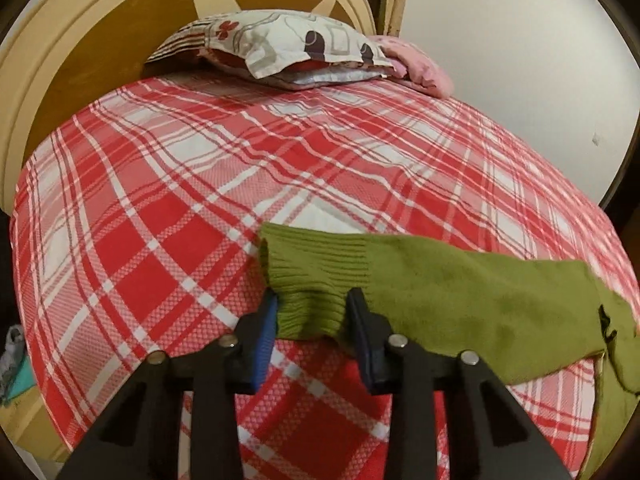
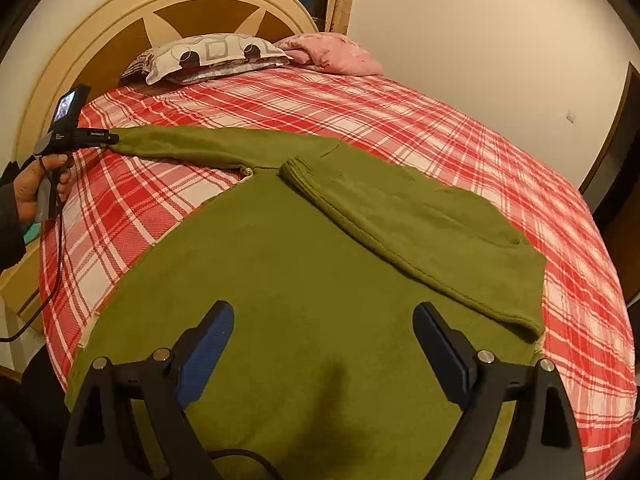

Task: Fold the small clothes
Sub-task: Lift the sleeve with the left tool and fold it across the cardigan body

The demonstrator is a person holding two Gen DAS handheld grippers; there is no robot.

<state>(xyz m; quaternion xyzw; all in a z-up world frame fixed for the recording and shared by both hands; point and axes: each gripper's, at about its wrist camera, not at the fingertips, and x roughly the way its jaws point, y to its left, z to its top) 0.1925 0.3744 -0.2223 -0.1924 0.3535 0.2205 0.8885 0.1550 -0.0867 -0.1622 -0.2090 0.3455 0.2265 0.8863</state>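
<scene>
Olive-green knit sweater (image 2: 304, 280): spread flat on bed; one sleeve folded across body, other stretched outward, ribbed cuff (image 1: 308, 276).

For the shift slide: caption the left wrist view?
Left gripper pinches green sweater's ribbed cuff on plaid bedspread.

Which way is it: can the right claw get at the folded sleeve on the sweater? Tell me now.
Probably yes. The right claw hovers open over the sweater, holding nothing, and the folded sleeve lies just ahead to its right with nothing lying on it or between them.
</scene>
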